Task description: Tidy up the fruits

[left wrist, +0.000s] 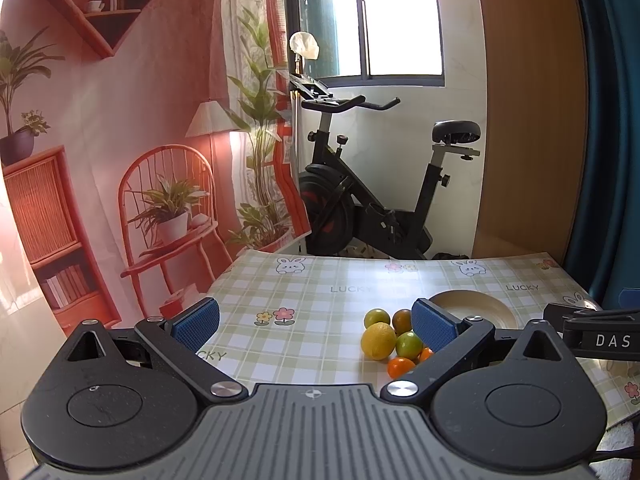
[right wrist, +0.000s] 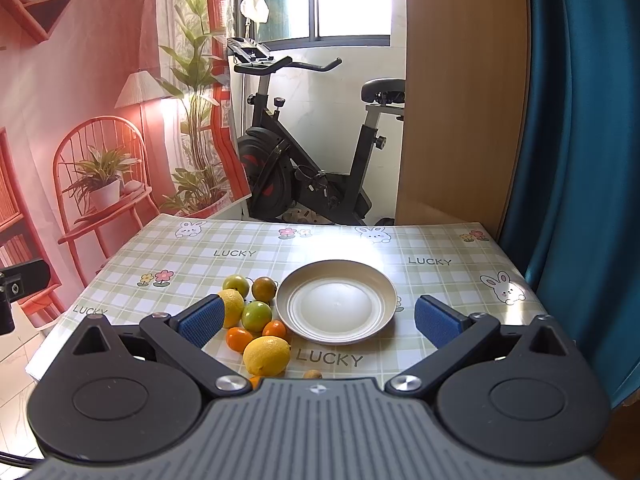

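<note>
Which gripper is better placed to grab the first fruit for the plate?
Right gripper, probably: open, it faces the bare plate, with the near lemon just ahead. The left gripper aims left of the pile.

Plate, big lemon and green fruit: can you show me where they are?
plate (right wrist: 382, 314): right wrist view, on its bare right rim.
big lemon (right wrist: 266, 355): right wrist view, middle of its yellow skin, nearest the camera.
green fruit (right wrist: 257, 315): right wrist view, middle of its skin, left of the plate.
</note>
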Available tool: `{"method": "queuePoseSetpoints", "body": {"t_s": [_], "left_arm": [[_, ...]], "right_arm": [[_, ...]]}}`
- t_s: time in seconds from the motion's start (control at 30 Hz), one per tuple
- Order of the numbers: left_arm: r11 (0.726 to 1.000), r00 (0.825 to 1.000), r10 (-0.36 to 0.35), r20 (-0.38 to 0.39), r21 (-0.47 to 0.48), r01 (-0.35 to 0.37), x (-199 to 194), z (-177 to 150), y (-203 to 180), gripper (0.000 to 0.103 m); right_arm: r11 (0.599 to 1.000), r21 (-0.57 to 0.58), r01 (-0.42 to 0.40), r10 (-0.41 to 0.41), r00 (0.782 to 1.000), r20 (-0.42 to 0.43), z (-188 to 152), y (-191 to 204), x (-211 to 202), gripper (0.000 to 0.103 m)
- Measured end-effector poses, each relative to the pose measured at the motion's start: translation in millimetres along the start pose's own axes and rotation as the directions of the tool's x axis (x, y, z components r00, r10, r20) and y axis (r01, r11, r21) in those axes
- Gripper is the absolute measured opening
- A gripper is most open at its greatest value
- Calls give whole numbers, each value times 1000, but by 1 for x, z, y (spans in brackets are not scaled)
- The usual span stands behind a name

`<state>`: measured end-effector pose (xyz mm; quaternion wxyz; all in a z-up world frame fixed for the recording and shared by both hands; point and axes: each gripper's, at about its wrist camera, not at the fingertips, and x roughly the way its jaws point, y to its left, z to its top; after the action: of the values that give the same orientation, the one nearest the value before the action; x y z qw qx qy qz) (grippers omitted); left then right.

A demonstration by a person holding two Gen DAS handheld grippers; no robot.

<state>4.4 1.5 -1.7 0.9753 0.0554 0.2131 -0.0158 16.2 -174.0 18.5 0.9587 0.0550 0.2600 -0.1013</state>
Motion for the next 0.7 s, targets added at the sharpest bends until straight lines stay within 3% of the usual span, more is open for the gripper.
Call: {"method": "queuePoseSetpoints", "body": {"t_s": [0.7], "left_arm": [[1000,1000,-4,-4,0,4,0,0,0,103]], "right_arm": [[1000,0,1,-1,1000,-1,0,1,-1,103]]}}
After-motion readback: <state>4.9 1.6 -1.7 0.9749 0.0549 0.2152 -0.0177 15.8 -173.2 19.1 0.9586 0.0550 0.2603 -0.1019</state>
